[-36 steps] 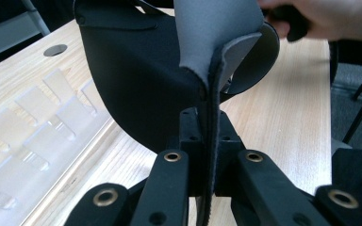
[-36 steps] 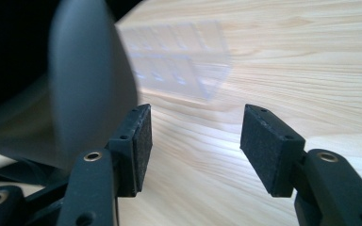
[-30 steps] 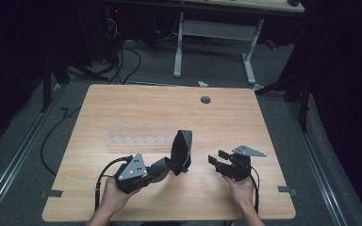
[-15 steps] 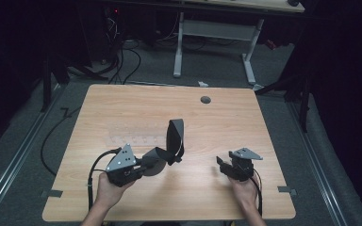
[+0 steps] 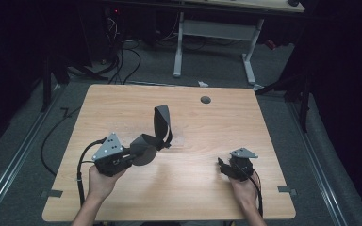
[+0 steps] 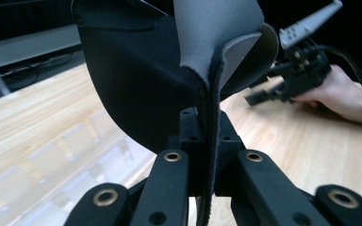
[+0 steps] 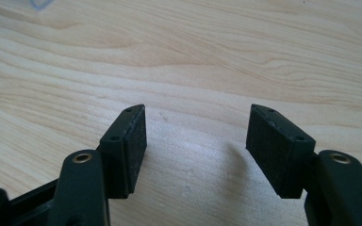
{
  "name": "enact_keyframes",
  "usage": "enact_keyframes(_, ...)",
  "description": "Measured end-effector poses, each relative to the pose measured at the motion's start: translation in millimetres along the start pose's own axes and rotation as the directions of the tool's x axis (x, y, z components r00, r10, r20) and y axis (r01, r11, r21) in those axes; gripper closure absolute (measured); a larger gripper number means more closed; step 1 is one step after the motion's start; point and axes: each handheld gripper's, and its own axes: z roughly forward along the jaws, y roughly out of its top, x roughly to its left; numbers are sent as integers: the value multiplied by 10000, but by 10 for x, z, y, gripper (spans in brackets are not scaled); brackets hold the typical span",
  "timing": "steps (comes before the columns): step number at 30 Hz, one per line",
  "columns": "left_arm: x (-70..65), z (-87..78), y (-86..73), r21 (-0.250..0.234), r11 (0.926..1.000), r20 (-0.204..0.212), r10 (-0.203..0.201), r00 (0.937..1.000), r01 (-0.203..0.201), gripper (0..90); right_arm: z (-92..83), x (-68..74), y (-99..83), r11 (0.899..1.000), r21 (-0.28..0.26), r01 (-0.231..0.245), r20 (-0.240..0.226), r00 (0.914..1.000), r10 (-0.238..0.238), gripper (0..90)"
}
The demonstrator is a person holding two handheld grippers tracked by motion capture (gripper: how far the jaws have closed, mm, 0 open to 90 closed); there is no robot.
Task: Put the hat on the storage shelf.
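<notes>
Black and floppy, the soft mat (image 5: 156, 136) now hangs off the table (image 5: 122, 101) at the near left, pinched tight by the left gripper (image 5: 133, 155), while the right gripper (image 5: 222, 167) has let go, jaws just opening, empty.

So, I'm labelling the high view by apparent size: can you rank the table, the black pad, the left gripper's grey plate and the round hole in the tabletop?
1. table
2. black pad
3. grey plate, on the left gripper
4. round hole, though it lies farther from the camera, so that rank is less sure.
</notes>
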Motion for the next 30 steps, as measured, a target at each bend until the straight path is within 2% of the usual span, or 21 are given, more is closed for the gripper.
enact_keyframes(6, 132, -67, 49, -202, 9998, -554, -25, 9985, 14, 866, 22, -21, -10, 9999, 108, -53, -53, 10000, 53, 378)
enact_keyframes(10, 217, -91, 71, -324, 9994, -846, -108, 9964, 81, 866, 31, -71, -8, 9982, 252, -549, -342, 9979, 557, 373)
enact_keyframes(19, 379, -192, 114, -574, 9983, -1500, -110, 9886, 24, 865, 30, -65, -10, 9984, 254, -512, -283, 9982, 520, 374)
enact_keyframes(26, 517, -272, 79, -589, 9983, -2055, -162, 9785, 42, 866, 30, -65, -10, 9983, 255, -517, -282, 9982, 524, 374)
enact_keyframes(30, 592, -305, 44, -530, 9985, -2420, 3, 9703, -135, 866, 30, -63, -10, 9983, 253, -534, -277, 9981, 541, 374)
